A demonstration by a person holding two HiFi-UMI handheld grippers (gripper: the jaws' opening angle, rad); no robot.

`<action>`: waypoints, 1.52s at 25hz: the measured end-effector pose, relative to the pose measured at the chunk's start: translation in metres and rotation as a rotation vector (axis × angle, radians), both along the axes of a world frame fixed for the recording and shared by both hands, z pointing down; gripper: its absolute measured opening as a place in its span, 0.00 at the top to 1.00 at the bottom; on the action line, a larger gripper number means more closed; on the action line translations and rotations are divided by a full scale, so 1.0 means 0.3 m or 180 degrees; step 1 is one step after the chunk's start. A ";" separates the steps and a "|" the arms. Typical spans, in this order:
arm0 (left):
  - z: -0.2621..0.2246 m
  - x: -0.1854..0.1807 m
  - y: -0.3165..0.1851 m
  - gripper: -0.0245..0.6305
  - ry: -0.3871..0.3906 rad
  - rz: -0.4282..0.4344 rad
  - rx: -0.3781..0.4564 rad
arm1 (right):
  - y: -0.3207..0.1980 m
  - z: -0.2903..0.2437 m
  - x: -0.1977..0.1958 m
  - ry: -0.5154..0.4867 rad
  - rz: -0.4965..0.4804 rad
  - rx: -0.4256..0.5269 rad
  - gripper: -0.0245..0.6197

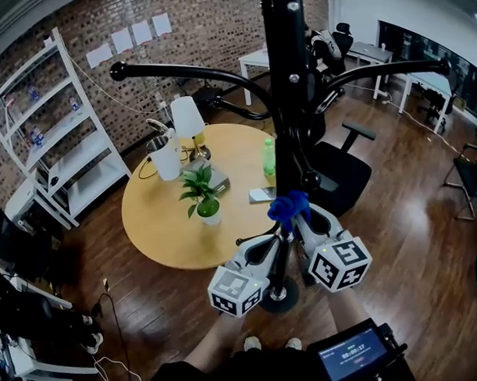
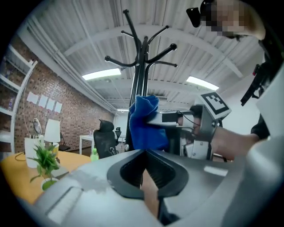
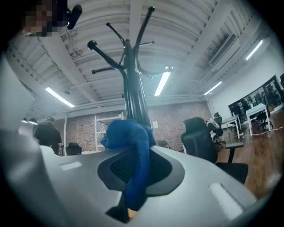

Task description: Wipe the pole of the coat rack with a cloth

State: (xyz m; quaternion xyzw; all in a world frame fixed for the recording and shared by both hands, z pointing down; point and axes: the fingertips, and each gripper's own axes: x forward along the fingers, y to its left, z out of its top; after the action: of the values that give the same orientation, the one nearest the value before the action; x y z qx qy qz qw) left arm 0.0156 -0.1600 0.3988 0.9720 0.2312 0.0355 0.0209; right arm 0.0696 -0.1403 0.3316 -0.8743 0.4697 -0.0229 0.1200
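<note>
at the far left a white open-frame shelf unit (image 1: 57,130) runs off the edge. the round, smooth wooden table (image 1: 158,228) is partly hidden on its right side by the coat rack. the small things standing on it are hard to make out.

the left gripper (image 1: 273,245) sits low beside the pole (image 1: 289,106). its ribbed black jaws are pressed together with nothing between them, and its marker cube covers its rear. the pole is a matte black metal tube, cut off at the top of the head view. its round base shows only in part behind the grippers.

a fuzzy blue cloth (image 1: 288,207) is bunched against the pole, hiding that stretch. the right gripper (image 1: 300,219) is clenched on the cloth, which trails down between its jaws. a black office chair (image 1: 339,174) stands partly hidden behind the pole.
</note>
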 end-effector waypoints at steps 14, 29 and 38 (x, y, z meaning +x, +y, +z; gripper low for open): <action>-0.218 -0.003 -0.091 0.96 0.0369 -0.0008 0.0126 | 0.004 -0.495 -0.010 0.0763 0.0025 0.0534 0.88; -0.164 0.000 -0.087 0.96 0.0308 0.0090 0.0210 | -0.049 -0.081 -0.012 0.0240 -0.0015 0.0070 0.88; -0.069 0.014 -0.078 0.96 0.0126 0.0107 0.0350 | -0.053 0.292 -0.004 -0.0050 0.0200 -0.0564 0.88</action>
State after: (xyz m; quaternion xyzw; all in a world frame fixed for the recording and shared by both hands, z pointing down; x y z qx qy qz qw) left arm 0.0198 -0.1833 0.3780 0.9682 0.2456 0.0293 -0.0377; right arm 0.0683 -0.1562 0.4191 -0.8956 0.4372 -0.0674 0.0466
